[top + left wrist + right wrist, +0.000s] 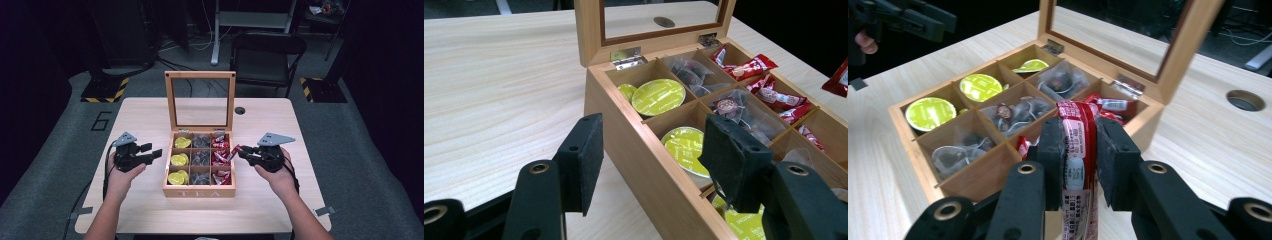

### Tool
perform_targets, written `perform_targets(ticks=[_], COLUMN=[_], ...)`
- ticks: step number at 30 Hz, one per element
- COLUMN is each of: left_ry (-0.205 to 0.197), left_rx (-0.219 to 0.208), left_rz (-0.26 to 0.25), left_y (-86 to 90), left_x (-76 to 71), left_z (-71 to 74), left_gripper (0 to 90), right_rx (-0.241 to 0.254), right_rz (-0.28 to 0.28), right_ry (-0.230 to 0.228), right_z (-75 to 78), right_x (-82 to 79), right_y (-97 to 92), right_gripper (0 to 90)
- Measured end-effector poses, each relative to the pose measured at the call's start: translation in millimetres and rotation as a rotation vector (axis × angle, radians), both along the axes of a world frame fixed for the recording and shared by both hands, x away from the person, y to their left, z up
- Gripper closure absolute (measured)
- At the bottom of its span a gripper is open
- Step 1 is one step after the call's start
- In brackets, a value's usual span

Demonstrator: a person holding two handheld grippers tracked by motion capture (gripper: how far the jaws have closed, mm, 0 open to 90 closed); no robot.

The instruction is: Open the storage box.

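Clamped in my right gripper (1079, 150), one red packet (1077, 150) hangs just off the right edge of the wooden tea box (199, 191). Nine compartments: three columns of three, green pods (179, 160), clear sachets, red packets. My left gripper (150, 151) hovers part-open, holding nothing, above the tabletop (145, 120).

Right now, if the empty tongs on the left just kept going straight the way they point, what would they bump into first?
Probably the wooden tea box: the left tongs aim at its near side wall, open and holding nothing, with the top edge and the yellow-green capsules just beyond. Depth is hard to judge.
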State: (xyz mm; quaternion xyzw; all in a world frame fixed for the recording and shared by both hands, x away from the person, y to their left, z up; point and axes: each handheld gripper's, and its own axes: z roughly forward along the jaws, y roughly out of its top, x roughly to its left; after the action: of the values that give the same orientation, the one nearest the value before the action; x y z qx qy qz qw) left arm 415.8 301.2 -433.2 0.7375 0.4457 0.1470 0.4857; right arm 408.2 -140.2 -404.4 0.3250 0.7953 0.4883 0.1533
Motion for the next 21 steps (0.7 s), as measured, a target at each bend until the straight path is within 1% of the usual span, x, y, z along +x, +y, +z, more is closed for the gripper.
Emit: perform_targets(ticks=[2,3,4,7,8,9,16,19,21], left_ry=[0.0,-0.002,-0.002,-0.003,-0.003,-0.002,0.0,0.005,0.004], left_rx=[0.0,-0.002,-0.002,0.002,0.002,0.0,0.001,0.003,0.003], left_rz=[0.0,0.002,0.002,0.001,0.001,0.004,0.004,0.003,0.003], left_y=[0.0,-0.1,-0.1,0.4,0.5,0.4,0.6,1.1,1.2], left_x=[0.0,-0.1,-0.1,0.1,0.1,-0.1,0.0,-0.1,0.0], left_z=[0.0,0.0,0.0,-0.4,-0.4,-0.4,-0.8,-1.0,-1.1], left_gripper=[42.0,42.0,42.0,42.0,42.0,42.0,42.0,42.0,42.0], right_rx=[0.002,0.006,0.006,0.013,0.009,0.008,0.001,0.001,-0.001], right_rz=[-0.004,-0.017,-0.017,-0.042,-0.043,-0.055,-0.079,-0.1,-0.1], right_ry=[-0.002,-0.002,-0.002,0.0,-0.008,-0.004,-0.001,0.003,-0.001], right_z=[-0.1,-0.1,-0.1,-0.6,-0.9,-1.0,-4.2,-6.8,-7.7], right_x=[0.6,1.3,1.3,1.1,1.6,1.1,2.5,2.9,3.5], right_y=[-2.0,-6.6,-6.6,-13.6,-16.2,-18.0,-27.4,-31.5,-32.9], right_gripper=[73.6,73.6,73.6,73.6,73.6,73.6,73.5,73.5,73.5])
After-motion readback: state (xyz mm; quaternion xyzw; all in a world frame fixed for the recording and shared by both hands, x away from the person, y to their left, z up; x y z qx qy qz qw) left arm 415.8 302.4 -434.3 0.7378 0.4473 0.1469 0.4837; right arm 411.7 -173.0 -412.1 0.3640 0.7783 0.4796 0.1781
